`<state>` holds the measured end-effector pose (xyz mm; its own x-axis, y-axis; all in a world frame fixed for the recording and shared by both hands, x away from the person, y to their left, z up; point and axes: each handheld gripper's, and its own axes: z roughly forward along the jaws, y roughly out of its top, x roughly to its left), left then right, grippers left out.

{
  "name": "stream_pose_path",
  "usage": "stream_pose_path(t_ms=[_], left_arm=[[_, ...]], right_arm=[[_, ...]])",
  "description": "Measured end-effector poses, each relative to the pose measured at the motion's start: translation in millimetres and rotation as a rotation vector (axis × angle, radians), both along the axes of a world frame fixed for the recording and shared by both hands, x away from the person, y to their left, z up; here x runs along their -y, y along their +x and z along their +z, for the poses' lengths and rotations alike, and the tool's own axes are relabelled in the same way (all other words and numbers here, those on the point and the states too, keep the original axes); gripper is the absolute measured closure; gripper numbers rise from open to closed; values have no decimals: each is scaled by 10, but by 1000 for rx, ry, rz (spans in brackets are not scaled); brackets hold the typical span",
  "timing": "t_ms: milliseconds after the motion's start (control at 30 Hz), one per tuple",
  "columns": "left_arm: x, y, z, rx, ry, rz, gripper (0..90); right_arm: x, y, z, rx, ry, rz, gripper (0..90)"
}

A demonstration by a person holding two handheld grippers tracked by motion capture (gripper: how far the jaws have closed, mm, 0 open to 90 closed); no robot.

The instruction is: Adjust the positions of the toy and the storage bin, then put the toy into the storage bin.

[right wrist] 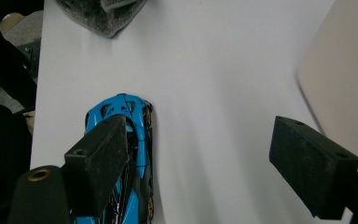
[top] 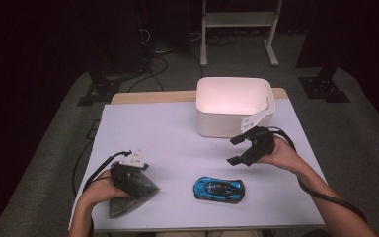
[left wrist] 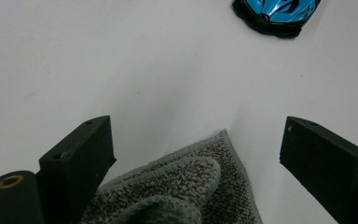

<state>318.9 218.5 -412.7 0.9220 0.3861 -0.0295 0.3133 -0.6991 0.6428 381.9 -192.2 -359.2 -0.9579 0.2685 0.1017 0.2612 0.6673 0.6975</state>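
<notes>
Black fingers of the right gripper (top: 238, 150) stand wide apart with nothing between them, raised above the counter (top: 177, 143) just beyond the blue toy car (top: 219, 189). The left gripper (top: 137, 174), well left of the car, also has its fingers spread, over a grey towel (top: 128, 200) that lies loose beneath them. Past the car stands a white bin (top: 233, 106). The counter is pale and bare; the room behind is dark, with what may be a stand's legs. The car's front is cut off in the left gripper view.
</notes>
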Motion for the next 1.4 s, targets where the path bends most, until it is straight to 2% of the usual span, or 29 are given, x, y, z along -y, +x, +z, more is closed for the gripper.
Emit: stream_pose_path(t_ms=[267, 433, 533, 667, 933, 1133, 1400], left_arm=[[-24, -22, 52, 16, -29, 4, 90], [-41, -21, 57, 22, -26, 7, 90], [-63, -24, 64, 24, -36, 19, 90], [-72, -22, 69, 29, -35, 23, 90], [-62, -21, 48, 29, -37, 29, 90], [-55, -14, 66, 35, -34, 24, 89], [-75, -17, 67, 33, -25, 24, 88]], right_arm=[[-12, 69, 225, 13, 5, 17, 180], [-33, 122, 322, 16, 18, 20, 180], [-62, 148, 352, 22, 10, 26, 180], [-102, 177, 426, 37, 8, 39, 180], [-97, 230, 538, 40, 10, 31, 180], [-102, 304, 636, 60, 1, 28, 178], [-153, 494, 741, 89, -28, 31, 178]])
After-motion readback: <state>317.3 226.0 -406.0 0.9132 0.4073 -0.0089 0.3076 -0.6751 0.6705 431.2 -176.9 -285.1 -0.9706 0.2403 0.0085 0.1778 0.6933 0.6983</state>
